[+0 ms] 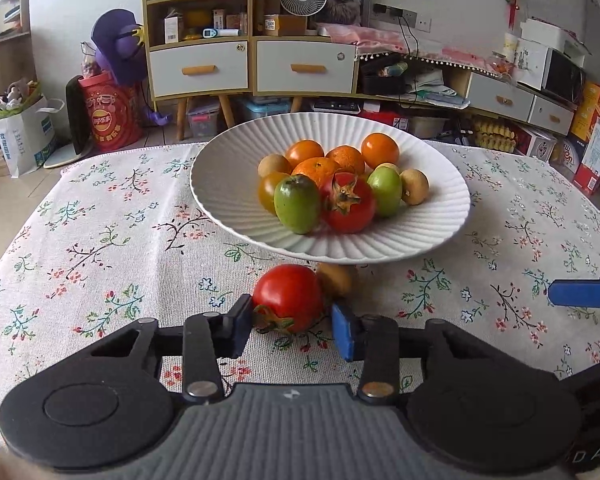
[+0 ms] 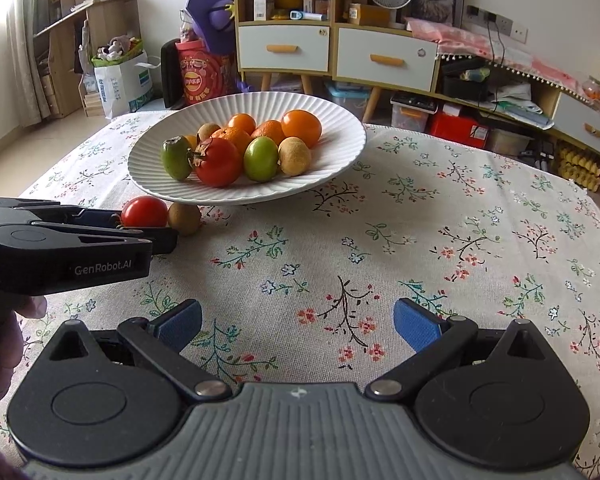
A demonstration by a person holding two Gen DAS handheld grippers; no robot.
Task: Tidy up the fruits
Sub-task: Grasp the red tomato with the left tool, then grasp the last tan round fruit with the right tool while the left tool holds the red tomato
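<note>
A red tomato-like fruit (image 1: 288,294) with a dried calyx lies on the floral tablecloth just in front of the white ribbed plate (image 1: 424,236). My left gripper (image 1: 291,314) is shut on it, one blue pad on each side. A small brown fruit (image 1: 339,280) sits right behind it, against the plate's underside. The plate holds several oranges, two green fruits, a red fruit and brown ones. In the right wrist view my left gripper (image 2: 147,226) flanks the red fruit (image 2: 145,211) at the left, and my right gripper (image 2: 296,314) hovers open over bare cloth.
The floral tablecloth (image 2: 440,240) covers the table, whose far edge lies just behind the plate (image 2: 332,168). A blue finger of my right gripper (image 1: 580,294) shows at the right edge. A person's hand (image 2: 0,344) holds the left gripper. Cabinets and clutter stand beyond the table.
</note>
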